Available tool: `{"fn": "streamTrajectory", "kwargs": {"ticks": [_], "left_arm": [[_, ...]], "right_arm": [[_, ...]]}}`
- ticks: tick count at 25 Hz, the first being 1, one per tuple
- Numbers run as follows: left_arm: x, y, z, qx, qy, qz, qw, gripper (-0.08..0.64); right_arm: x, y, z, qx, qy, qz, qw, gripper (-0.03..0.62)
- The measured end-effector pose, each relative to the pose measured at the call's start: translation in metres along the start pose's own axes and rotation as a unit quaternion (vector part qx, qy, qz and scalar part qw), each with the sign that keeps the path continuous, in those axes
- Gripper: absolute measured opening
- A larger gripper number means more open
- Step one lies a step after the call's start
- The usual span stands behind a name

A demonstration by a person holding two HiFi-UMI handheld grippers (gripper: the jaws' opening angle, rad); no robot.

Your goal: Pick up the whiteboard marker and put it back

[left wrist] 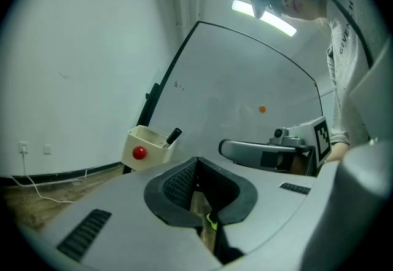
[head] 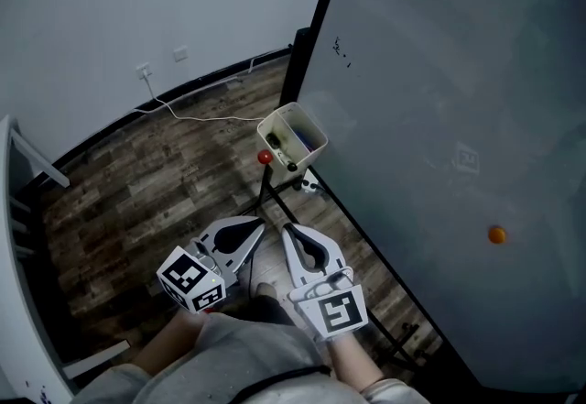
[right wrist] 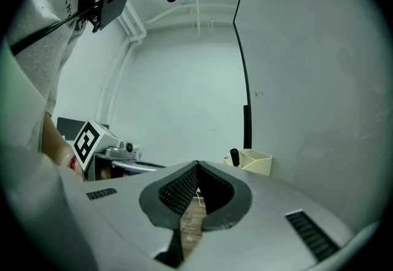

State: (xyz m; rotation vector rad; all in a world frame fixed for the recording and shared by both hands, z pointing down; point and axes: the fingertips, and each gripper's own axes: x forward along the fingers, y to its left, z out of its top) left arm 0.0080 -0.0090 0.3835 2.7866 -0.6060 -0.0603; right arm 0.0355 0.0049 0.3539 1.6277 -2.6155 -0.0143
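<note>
A cream marker holder (head: 295, 132) hangs at the left edge of the whiteboard (head: 439, 100), with a red round magnet (head: 265, 157) on its side. A black whiteboard marker (left wrist: 174, 136) stands in the holder (left wrist: 150, 144), cap end up; the right gripper view also shows the marker (right wrist: 234, 157) in it. My left gripper (head: 261, 227) and right gripper (head: 287, 229) are side by side below the holder and short of it, both pointing level toward it. Both are shut, with nothing between the jaws.
An orange magnet (head: 495, 234) sticks to the whiteboard at the right. The board's black frame and stand legs (head: 403, 338) run along the wooden floor. A white cable (head: 197, 115) trails from a wall socket (head: 144, 70). A white frame (head: 23, 210) stands at the left.
</note>
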Motion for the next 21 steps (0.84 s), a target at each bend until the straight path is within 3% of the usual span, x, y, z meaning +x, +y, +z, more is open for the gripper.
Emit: {"fn": "streamTrajectory", "kwargs": {"ticks": [11,21], "left_arm": [[-0.061,-0.014,-0.008,-0.008,0.008,-0.034,0.9993,0.015],[-0.108,-0.041,-0.029,-0.03,0.014,-0.043,0.9985,0.015]], "right_arm": [[-0.025,0.051,-0.001,0.026,0.023,-0.05,0.998,0.018],[-0.06,0.095,0.001,0.038,0.024,-0.066,0.997,0.018]]}}
